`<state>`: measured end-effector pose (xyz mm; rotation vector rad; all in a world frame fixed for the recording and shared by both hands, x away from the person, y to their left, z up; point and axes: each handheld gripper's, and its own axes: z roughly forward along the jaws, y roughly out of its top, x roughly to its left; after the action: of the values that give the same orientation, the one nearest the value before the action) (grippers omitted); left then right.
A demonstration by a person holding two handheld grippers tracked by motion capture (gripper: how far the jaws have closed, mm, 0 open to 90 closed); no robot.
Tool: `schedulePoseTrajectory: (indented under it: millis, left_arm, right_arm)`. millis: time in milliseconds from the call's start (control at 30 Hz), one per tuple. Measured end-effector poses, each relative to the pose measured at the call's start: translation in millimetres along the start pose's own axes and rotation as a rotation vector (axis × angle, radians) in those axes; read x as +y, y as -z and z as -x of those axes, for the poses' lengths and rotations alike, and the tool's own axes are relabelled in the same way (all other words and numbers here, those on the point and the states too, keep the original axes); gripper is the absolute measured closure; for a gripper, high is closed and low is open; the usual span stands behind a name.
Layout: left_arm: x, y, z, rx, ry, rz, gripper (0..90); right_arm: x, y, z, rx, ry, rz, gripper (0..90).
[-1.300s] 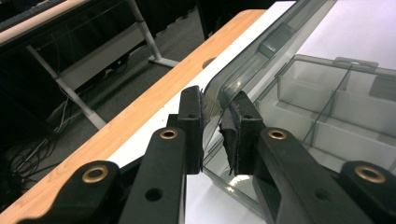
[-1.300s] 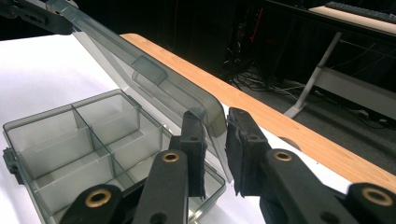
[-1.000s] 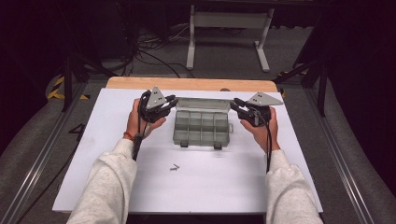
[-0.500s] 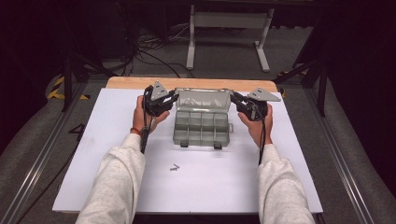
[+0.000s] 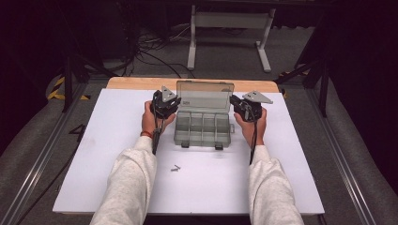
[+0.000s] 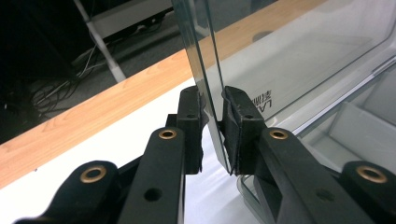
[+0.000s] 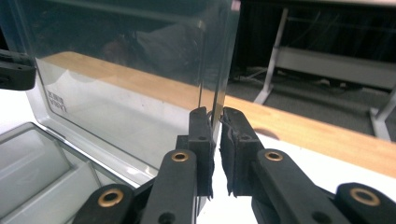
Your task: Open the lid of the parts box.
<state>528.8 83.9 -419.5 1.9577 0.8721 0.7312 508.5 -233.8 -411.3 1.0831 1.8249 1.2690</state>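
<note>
A clear plastic compartment box sits mid-table with its lid standing up at the back. My left gripper holds the lid's left edge. In the left gripper view the lid runs between the pads of that gripper, which have just been closing onto it. My right gripper holds the lid's right edge. In the right gripper view the lid is pinched by that gripper, whose jaws have also just been closing. The empty compartments lie below the lid.
The box rests on a white board over a wooden table. A small screw or two lie on the board in front of the box. A white stand and cables are on the floor beyond.
The lid has swung up from a low angle to standing upright. Both hands have shifted a little farther from me along with it.
</note>
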Motion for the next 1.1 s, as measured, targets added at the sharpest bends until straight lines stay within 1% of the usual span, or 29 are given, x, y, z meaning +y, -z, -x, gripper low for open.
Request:
schedulePoseTrajectory:
  millis: [33,100,133,233,300,367,433,533,600,633,700,767,800,900,1000,1100]
  left_arm:
    - [-0.4,-0.6,0.5,0.003,-0.003,-0.011,79.3]
    - [-1.1,-1.1,0.1,0.001,-0.001,-0.024,79.2]
    - [-1.2,-1.5,0.1,0.002,-0.006,-0.031,79.1]
    - [-1.7,-4.1,1.7,0.016,-0.016,-0.064,77.6]
    - [-2.5,-5.7,2.5,0.016,-0.015,-0.081,76.8]
    - [-2.9,-6.1,2.8,0.018,-0.01,-0.081,77.6]
    - [-4.0,-8.7,3.5,0.02,-0.024,-0.106,77.8]
    - [-6.6,-11.7,4.6,0.016,-0.017,-0.118,78.9]
    - [-7.7,-12.9,5.2,0.016,-0.021,-0.12,78.9]
    - [-8.4,-13.6,5.8,0.012,-0.015,-0.121,78.9]
    - [-8.9,-15.3,8.0,0.006,-0.031,-0.132,78.8]
    - [-9.4,-16.1,9.2,0.001,-0.03,-0.138,78.6]
    - [-9.6,-16.5,9.5,0.008,-0.031,-0.138,78.5]
    - [-9.4,-15.9,9.1,0.001,-0.033,-0.142,79.0]
    - [-9.5,-15.6,8.1,-0.003,-0.029,-0.142,78.8]
    - [-10.1,-15.0,7.4,-0.004,-0.018,-0.141,78.3]
  right_arm:
    - [-3.9,-3.4,-0.1,-0.003,-0.011,-0.014,83.0]
    - [-6.3,-5.3,0.2,-0.004,-0.018,-0.024,83.1]
    - [-7.4,-6.2,0.2,-0.004,-0.022,-0.03,83.1]
    - [-9.7,-8.0,0.1,-0.005,-0.017,-0.048,83.2]
    - [-11.4,-9.6,0.6,-0.005,-0.011,-0.063,83.4]
    - [-13.6,-11.7,0.2,-0.007,-0.011,-0.076,83.5]
    - [-17.1,-14.7,-0.7,-0.014,-0.005,-0.1,83.5]
    - [-20.5,-16.7,-0.6,-0.015,-0.008,-0.115,84.7]
    - [-21.3,-17.0,-0.5,-0.011,-0.013,-0.117,84.8]
    - [-22.0,-17.3,-0.3,-0.015,-0.009,-0.121,86.5]
    - [-22.9,-17.6,0.1,-0.023,-0.009,-0.129,86.8]
    - [-24.4,-17.4,1.4,-0.023,-0.015,-0.135,86.8]
    - [-25.4,-17.5,2.2,-0.026,-0.016,-0.139,86.9]
    - [-27.7,-17.5,2.7,-0.023,-0.022,-0.147,87.1]
    - [-30.0,-18.9,1.6,-0.016,-0.014,-0.164,86.8]
    - [-30.6,-19.3,-0.1,-0.011,-0.009,-0.169,87.1]
